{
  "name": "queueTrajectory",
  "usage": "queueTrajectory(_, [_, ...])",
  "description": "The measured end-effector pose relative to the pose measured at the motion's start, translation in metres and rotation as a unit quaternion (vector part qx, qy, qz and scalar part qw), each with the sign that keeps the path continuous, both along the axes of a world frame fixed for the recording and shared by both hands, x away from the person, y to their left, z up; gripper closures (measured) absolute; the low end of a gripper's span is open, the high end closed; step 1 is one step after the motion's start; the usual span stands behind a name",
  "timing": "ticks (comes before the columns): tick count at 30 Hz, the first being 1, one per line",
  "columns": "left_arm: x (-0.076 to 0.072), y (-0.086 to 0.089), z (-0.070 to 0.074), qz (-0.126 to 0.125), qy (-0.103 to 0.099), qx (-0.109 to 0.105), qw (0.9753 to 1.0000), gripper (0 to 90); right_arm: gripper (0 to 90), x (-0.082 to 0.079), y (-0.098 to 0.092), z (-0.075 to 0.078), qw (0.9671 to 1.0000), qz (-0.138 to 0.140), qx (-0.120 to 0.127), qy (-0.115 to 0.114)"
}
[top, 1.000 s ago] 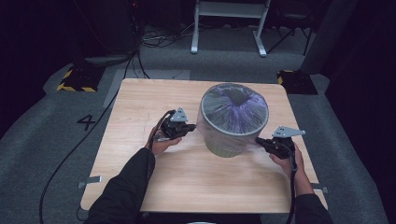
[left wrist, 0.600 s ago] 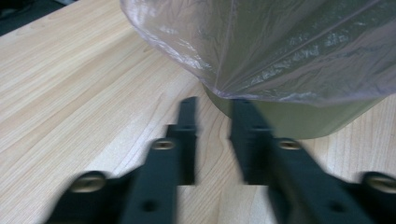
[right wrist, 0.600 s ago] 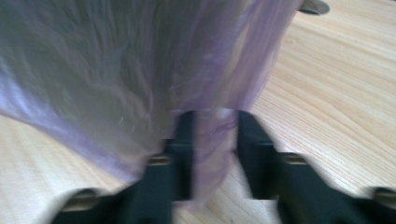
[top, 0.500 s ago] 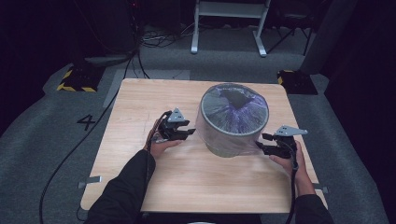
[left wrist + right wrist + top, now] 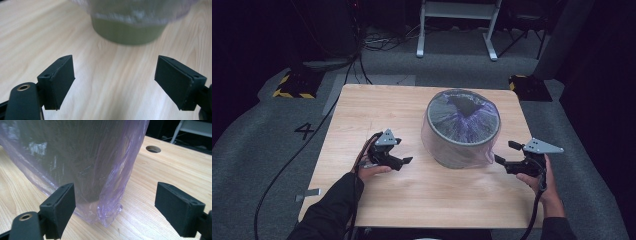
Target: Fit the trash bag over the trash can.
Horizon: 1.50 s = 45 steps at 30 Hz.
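A round bin (image 5: 462, 150) lined with a thin purple plastic bag (image 5: 464, 117) stands on the wooden table (image 5: 377, 107), right of centre. My left gripper (image 5: 404, 151) hovers open just left of the bin, jaws pointing at it with a gap between. In the left gripper view the open gripper (image 5: 115, 82) faces the bin's green base (image 5: 127, 32) across bare wood. My right gripper (image 5: 505, 152) is open at the bin's right side. In the right gripper view the open gripper (image 5: 115, 207) has a hanging fold of the bag (image 5: 110, 195) between its jaws, untouched.
The table's near edge (image 5: 422, 222) lies just behind my hands. A round hole (image 5: 153, 149) is cut in the tabletop beyond the bin. Cables (image 5: 287, 165) trail over the grey floor at left, and a white metal frame (image 5: 457, 30) stands behind the table.
My left gripper has drawn back a little from the bin towards the person. The right gripper has edged slightly closer to the bag. The bin has not moved.
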<state>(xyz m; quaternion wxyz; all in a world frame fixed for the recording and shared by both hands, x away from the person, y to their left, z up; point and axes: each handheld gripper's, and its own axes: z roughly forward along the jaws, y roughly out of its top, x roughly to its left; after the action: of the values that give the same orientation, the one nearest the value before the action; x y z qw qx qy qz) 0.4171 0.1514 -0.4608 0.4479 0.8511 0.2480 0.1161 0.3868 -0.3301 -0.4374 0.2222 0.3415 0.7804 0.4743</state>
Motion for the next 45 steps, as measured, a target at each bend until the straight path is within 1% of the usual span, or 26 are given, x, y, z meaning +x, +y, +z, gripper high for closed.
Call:
queueTrajectory(1, [-0.004, 0.001, -0.003, 0.000, 0.001, 0.006, 1.0000, 15.7, 16.6, 0.000, 0.000, 0.000, 1.0000, 0.000, 0.000, 0.000])
queueTrajectory(2, [-0.011, 0.003, -0.008, -0.001, 0.006, 0.020, 0.9998, 16.1, 16.7, -0.003, -0.001, 0.002, 1.0000, 0.002, -0.002, -0.004])
queueTrajectory(3, [-0.011, 0.003, -0.008, -0.001, 0.006, 0.020, 0.9998, 16.1, 16.7, -0.003, -0.001, 0.002, 1.0000, 0.002, -0.002, -0.004])
queueTrajectory(4, [-0.014, 0.004, -0.011, -0.001, 0.009, 0.026, 0.9996, 16.1, 16.7, -0.006, -0.002, 0.005, 0.9999, 0.002, -0.001, -0.013])
queueTrajectory(5, [-0.021, 0.005, -0.016, -0.004, 0.025, 0.040, 0.9989, 16.1, 16.7, -0.008, -0.002, 0.008, 0.9999, 0.001, -0.001, -0.017])
queueTrajectory(7, [-0.024, 0.006, -0.019, 0.001, 0.030, 0.046, 0.9985, 17.9, 16.8, -0.011, -0.002, 0.013, 0.9996, 0.005, 0.004, -0.027])
queueTrajectory(8, [-0.031, 0.007, -0.024, 0.009, 0.038, 0.058, 0.9976, 17.6, 17.6, -0.011, -0.001, 0.016, 0.9995, 0.003, 0.003, -0.030])
queueTrajectory(10, [-0.038, 0.008, -0.028, 0.006, 0.033, 0.070, 0.9970, 16.9, 17.6, -0.013, 0.000, 0.021, 0.9993, 0.006, 0.000, -0.037])
queueTrajectory(13, [-0.043, 0.009, -0.029, 0.008, 0.029, 0.077, 0.9966, 16.8, 17.6, -0.014, 0.002, 0.026, 0.9990, 0.007, 0.001, -0.043])
queueTrajectory(16, [-0.051, 0.013, -0.031, 0.011, 0.030, 0.072, 0.9969, 16.6, 18.3, -0.015, 0.004, 0.036, 0.9986, 0.007, 0.005, -0.052])
queueTrajectory(18, [-0.052, 0.014, -0.031, 0.009, 0.031, 0.074, 0.9968, 16.4, 18.3, -0.015, 0.005, 0.039, 0.9984, 0.007, 0.004, -0.055])
queueTrajectory(20, [-0.056, 0.017, -0.034, 0.007, 0.034, 0.082, 0.9961, 16.4, 18.5, -0.016, 0.007, 0.048, 0.9979, 0.011, 0.004, -0.064])
queueTrajectory(21, [-0.056, 0.017, -0.034, 0.007, 0.034, 0.082, 0.9961, 16.4, 18.5, -0.016, 0.007, 0.048, 0.9979, 0.011, 0.004, -0.064])
queueTrajectory(22, [-0.058, 0.018, -0.035, 0.009, 0.036, 0.083, 0.9958, 16.3, 18.6, -0.016, 0.009, 0.054, 0.9974, 0.013, 0.009, -0.071])
queueTrajectory(25, [-0.059, 0.022, -0.037, 0.013, 0.041, 0.083, 0.9956, 16.3, 18.6, -0.016, 0.011, 0.060, 0.9970, 0.011, 0.006, -0.077])
queueTrajectory(26, [-0.061, 0.024, -0.038, 0.011, 0.042, 0.082, 0.9957, 16.1, 18.9, -0.014, 0.013, 0.067, 0.9965, 0.008, 0.010, -0.082])
queueTrajectory(29, [-0.061, 0.025, -0.039, 0.013, 0.044, 0.083, 0.9955, 16.1, 19.0, -0.012, 0.018, 0.078, 0.9960, 0.011, 0.010, -0.088])
queueTrajectory(30, [-0.061, 0.026, -0.039, 0.013, 0.046, 0.085, 0.9952, 16.1, 19.0, -0.012, 0.018, 0.078, 0.9960, 0.011, 0.010, -0.088])
queueTrajectory(31, [-0.062, 0.026, -0.040, 0.014, 0.050, 0.084, 0.9951, 15.7, 19.2, -0.010, 0.022, 0.085, 0.9958, 0.014, 0.007, -0.090])
queueTrajectory(32, [-0.062, 0.027, -0.041, 0.013, 0.048, 0.083, 0.9953, 15.7, 19.2, -0.010, 0.022, 0.085, 0.9958, 0.014, 0.007, -0.090])
queueTrajectory(33, [-0.063, 0.027, -0.041, 0.014, 0.048, 0.085, 0.9952, 15.7, 19.8, -0.008, 0.026, 0.091, 0.9956, 0.017, 0.004, -0.092])
queueTrajectory(34, [-0.063, 0.028, -0.041, 0.014, 0.048, 0.084, 0.9952, 15.7, 19.8, -0.008, 0.026, 0.091, 0.9956, 0.017, 0.004, -0.092])
queueTrajectory(36, [-0.063, 0.030, -0.041, 0.013, 0.046, 0.081, 0.9956, 15.6, 19.9, -0.003, 0.033, 0.099, 0.9955, 0.025, 0.009, -0.091])
queueTrajectory(38, [-0.064, 0.032, -0.043, 0.012, 0.041, 0.076, 0.9962, 15.4, 19.8, 0.001, 0.038, 0.103, 0.9955, 0.026, 0.008, -0.091])
queueTrajectory(40, [-0.064, 0.032, -0.043, 0.011, 0.040, 0.075, 0.9963, 15.3, 19.9, 0.003, 0.040, 0.104, 0.9955, 0.026, 0.007, -0.090])
queueTrajectory(45, [-0.064, 0.033, -0.044, 0.010, 0.040, 0.074, 0.9964, 15.0, 19.9, 0.017, 0.052, 0.112, 0.9957, 0.026, 0.007, -0.088])
